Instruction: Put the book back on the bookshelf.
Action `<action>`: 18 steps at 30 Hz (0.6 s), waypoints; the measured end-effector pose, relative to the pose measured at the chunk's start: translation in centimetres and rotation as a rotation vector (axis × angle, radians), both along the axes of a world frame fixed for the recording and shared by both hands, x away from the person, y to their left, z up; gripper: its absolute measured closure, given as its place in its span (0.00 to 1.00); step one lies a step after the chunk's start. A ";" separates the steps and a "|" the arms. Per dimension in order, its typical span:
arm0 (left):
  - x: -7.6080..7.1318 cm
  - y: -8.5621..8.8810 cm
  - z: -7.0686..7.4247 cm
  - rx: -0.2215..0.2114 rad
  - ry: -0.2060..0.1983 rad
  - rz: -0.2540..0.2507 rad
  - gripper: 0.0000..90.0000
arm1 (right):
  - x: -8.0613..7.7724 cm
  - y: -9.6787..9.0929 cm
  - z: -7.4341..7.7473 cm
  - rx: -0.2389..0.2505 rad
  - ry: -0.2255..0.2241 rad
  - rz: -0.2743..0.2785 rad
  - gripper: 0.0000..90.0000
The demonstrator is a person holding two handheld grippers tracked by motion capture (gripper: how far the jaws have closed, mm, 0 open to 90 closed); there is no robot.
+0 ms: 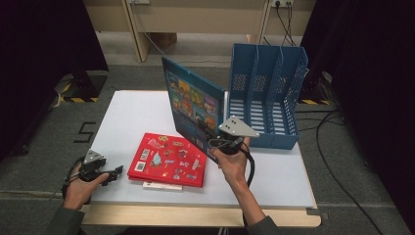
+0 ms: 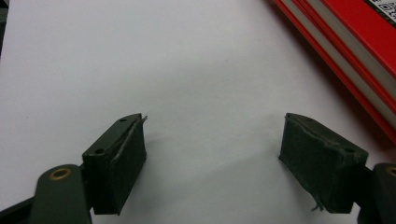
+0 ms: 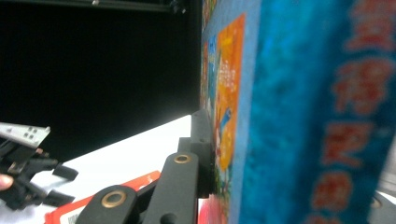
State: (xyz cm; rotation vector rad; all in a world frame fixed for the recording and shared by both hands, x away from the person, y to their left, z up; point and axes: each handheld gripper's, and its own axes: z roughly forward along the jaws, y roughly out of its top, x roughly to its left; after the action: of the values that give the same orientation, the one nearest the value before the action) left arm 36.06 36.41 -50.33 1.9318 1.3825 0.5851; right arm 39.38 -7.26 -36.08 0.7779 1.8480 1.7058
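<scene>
The right gripper (image 1: pixel 226 146) is clamped on the lower corner of the blue book (image 1: pixel 193 105), which stands upright on edge above the white table (image 1: pixel 132 112), its long axis running from seven toward one o'clock. The blue file rack (image 1: pixel 266 93) sits just beside it at three o'clock, open slots facing the person, so the book probably goes there. The left gripper (image 1: pixel 116 171) rests with jaws apart and empty at nine o'clock of the red book (image 1: pixel 169 159).
</scene>
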 end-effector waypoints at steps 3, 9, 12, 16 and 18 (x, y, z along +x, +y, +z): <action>0.0 0.0 0.0 -0.001 -0.001 0.000 0.23 | 0.0 -1.4 1.1 0.007 -0.021 -0.026 0.92; 0.0 0.0 0.0 -0.001 -0.002 0.002 0.23 | -0.3 -4.1 2.9 0.027 -0.039 -0.081 0.92; 0.0 0.0 0.0 -0.001 -0.004 0.003 0.23 | -0.5 -5.7 3.9 0.024 -0.064 -0.121 0.92; 0.0 -0.1 0.0 0.001 -0.002 0.004 0.23 | -0.6 -7.6 4.9 0.030 -0.073 -0.184 0.92; 0.0 -0.1 0.0 0.001 -0.002 0.004 0.23 | -0.5 -8.1 5.0 0.034 -0.073 -0.196 0.92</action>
State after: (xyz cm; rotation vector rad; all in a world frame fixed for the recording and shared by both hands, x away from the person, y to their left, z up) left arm 36.10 36.35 -50.35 1.9294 1.3857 0.5894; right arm 38.86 -15.35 -31.05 0.8687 1.6405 1.6227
